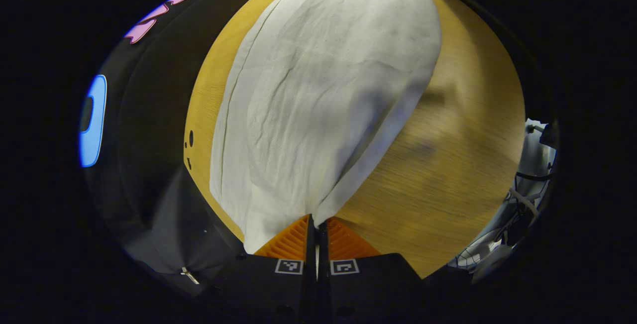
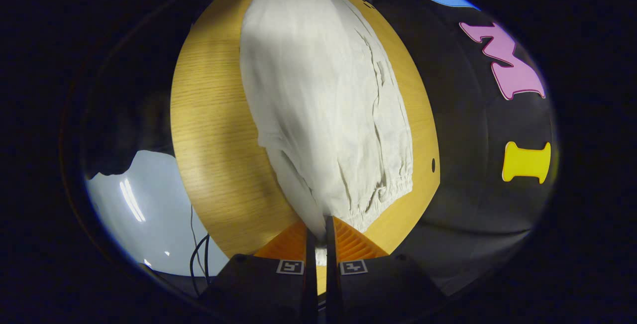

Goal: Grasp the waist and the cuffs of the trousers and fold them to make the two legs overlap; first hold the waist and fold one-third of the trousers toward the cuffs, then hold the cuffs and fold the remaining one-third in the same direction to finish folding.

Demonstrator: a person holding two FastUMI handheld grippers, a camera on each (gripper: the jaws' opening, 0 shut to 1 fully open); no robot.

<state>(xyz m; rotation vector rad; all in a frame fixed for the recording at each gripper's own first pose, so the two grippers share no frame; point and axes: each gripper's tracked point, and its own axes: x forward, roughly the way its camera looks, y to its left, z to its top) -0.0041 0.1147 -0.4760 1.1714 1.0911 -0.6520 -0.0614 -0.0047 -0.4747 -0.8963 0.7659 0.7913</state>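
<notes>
Holding the trousers point(image 1: 318, 105) at both ends, you have each tool clamped on cloth. In the left gripper view the left tool point(image 1: 317, 224) has its fingers nearly together, with a plain edge of the fabric drawn into the narrow gap; this looks like the cuff end. In the right gripper view the right tool point(image 2: 318, 227) is pinched the same way on the end with the gathered, elasticated band, so I take that for the waist point(image 2: 388, 187).

The trousers lie stretched along the bench point(image 1: 448, 164), running away from each tool toward the other. The cloth reads as one broad panel, so the legs seem to overlap already, though the pictures do not let me be sure the edges match.

Judging by that, you are at the close of the first step: legs together, garment pulled long and fairly flat. Next comes the waist fold. Your right tool needs to lift the waist just clear of the bench and carry it a third of the way toward the cuffs, while your left tool keeps the cuff end taut and low. Watch the slack side near the waist.
</notes>
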